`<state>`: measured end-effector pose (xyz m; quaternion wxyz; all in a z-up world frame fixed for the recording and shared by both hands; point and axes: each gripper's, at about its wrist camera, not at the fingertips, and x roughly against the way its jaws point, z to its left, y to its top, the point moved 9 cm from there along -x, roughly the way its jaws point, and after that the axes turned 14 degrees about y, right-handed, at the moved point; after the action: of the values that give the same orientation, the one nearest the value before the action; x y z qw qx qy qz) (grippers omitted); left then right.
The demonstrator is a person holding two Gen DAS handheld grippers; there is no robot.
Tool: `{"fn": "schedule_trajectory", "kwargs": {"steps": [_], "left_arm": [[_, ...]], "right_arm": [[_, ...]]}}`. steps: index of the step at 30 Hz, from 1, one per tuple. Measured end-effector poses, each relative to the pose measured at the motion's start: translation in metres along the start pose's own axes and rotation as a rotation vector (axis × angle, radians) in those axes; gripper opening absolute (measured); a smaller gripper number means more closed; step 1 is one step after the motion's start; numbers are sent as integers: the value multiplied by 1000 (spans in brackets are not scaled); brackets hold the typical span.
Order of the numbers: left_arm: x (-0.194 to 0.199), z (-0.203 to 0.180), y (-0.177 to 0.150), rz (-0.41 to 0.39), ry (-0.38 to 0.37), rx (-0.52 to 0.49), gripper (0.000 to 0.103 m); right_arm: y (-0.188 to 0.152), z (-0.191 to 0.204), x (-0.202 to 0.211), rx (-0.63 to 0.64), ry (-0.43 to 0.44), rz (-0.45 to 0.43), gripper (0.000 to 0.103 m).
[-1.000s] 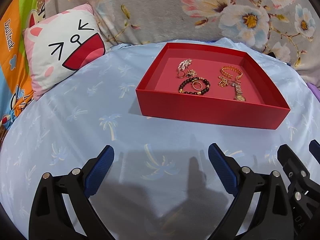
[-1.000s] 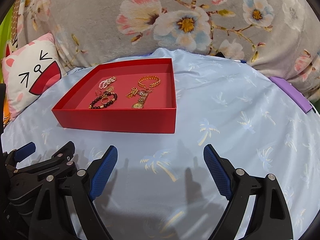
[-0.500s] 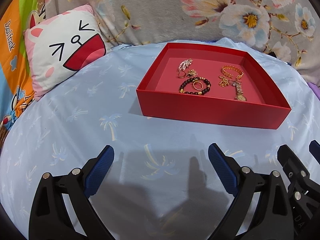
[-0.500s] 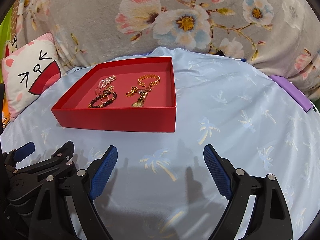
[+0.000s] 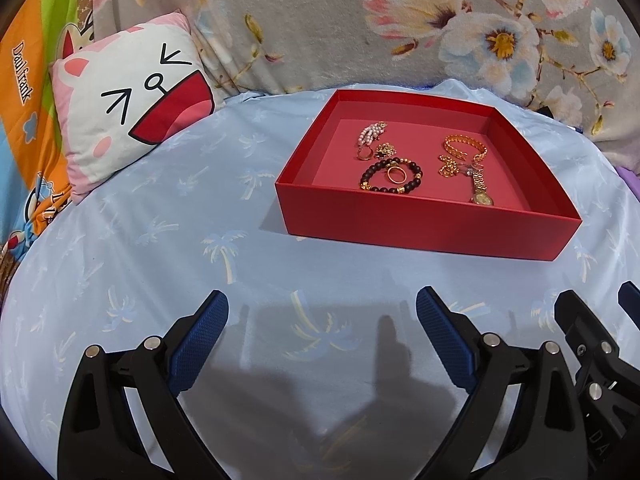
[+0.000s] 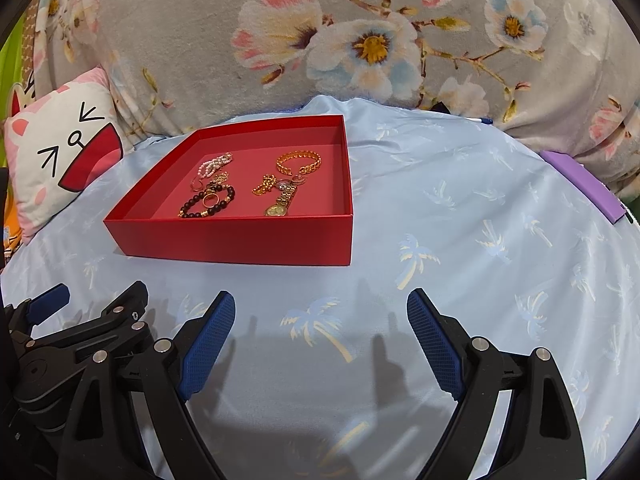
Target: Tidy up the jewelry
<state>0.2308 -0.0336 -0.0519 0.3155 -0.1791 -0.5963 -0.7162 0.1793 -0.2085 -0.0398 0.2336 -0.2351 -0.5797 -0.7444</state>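
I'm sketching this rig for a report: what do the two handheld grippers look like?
Both look alike. The left gripper and the right gripper have black plastic frames with triangular cut-outs and silver rivets. Their fingers carry dark blue, finely textured pads. White embossed letters show faintly on the neighbouring right gripper's body in the left wrist view. No cables or sleeves are visible.

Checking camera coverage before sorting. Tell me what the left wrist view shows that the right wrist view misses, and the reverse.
Only the left wrist view shows the orange cloth with lettering. Only the right wrist view shows the purple flat object at the bed's right edge. Both show the red box holding the beaded bracelet, gold chain bracelet and gold watch, plus the cat-face pillow and both open grippers: left gripper, right gripper.
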Motion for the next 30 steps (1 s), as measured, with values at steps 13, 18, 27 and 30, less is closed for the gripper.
{"fn": "schedule_trajectory", "kwargs": {"steps": [13,18,27,30], "left_arm": [[1,0,2,-8,6,4,92],[2,1,2,-8,7,5,92],[2,1,2,-9,7,5,92],[1,2,3,-9,6,5,92]], "right_arm": [[-1,1,0,-1,2,-2,86],[0,1,0,-2,1,-1,86],[-1,1,0,-3,1,-2,86],[-1,1,0,-3,1,-2,86]]}}
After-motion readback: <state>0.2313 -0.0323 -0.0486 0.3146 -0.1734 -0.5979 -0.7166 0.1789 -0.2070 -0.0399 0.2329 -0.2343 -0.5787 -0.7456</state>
